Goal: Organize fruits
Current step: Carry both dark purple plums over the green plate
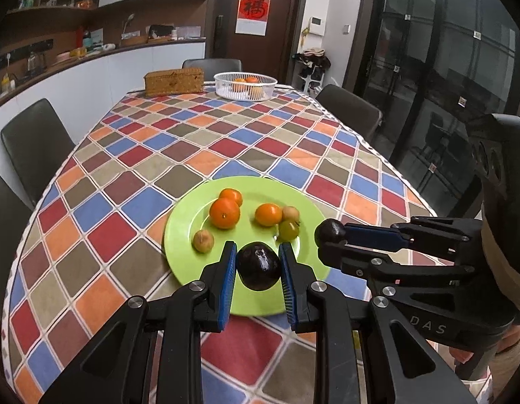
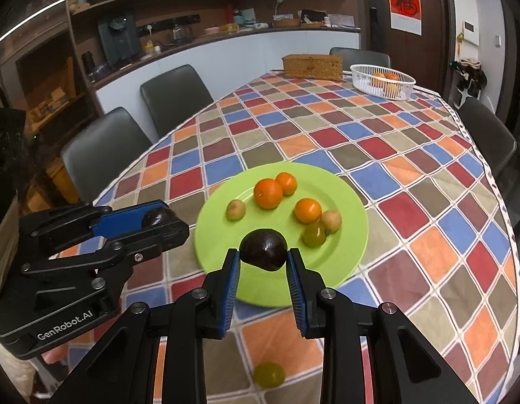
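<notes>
Grippers, left [image 1: 258,247] and right [image 2: 263,252], each clamp our dark avocados above the round green plate [image 1: 182,222], which we should set down next.

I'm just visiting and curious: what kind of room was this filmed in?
Most likely a home dining room opening onto a kitchen: a long table under a checkered cloth, dark chairs around it, and a counter with shelves of kitchen items behind.
</notes>
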Available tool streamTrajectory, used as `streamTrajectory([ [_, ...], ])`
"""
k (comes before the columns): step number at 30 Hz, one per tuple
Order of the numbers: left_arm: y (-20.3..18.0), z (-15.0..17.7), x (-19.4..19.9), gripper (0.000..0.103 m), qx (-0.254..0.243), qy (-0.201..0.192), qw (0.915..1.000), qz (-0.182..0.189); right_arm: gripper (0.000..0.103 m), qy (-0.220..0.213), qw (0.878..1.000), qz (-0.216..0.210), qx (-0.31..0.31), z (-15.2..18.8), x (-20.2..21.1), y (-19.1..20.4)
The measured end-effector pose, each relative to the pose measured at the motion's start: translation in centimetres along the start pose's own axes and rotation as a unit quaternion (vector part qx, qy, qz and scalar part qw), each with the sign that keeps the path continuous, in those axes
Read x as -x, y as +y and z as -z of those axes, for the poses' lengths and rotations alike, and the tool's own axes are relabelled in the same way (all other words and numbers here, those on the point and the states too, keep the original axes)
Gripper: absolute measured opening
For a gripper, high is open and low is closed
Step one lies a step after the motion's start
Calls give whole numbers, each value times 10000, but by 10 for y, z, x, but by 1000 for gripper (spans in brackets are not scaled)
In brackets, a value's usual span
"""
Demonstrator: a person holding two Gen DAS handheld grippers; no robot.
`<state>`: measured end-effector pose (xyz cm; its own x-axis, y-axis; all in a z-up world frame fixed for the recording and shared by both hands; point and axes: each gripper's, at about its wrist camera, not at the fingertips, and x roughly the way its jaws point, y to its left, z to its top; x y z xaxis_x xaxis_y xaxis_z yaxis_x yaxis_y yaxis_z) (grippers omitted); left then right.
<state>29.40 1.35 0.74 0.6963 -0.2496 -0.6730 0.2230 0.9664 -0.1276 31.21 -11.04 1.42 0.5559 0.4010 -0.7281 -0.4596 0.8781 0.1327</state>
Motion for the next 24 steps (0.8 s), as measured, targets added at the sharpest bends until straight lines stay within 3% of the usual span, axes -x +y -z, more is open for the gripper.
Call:
streamTrajectory([
  [14,32,-6,-65,25,353,411,9985,101,30,453,9989,142,3,-17,-59,-15],
  [24,39,-7,-85,26,329,598,9977,35,30,669,9974,243,61,-17,-79,-16],
])
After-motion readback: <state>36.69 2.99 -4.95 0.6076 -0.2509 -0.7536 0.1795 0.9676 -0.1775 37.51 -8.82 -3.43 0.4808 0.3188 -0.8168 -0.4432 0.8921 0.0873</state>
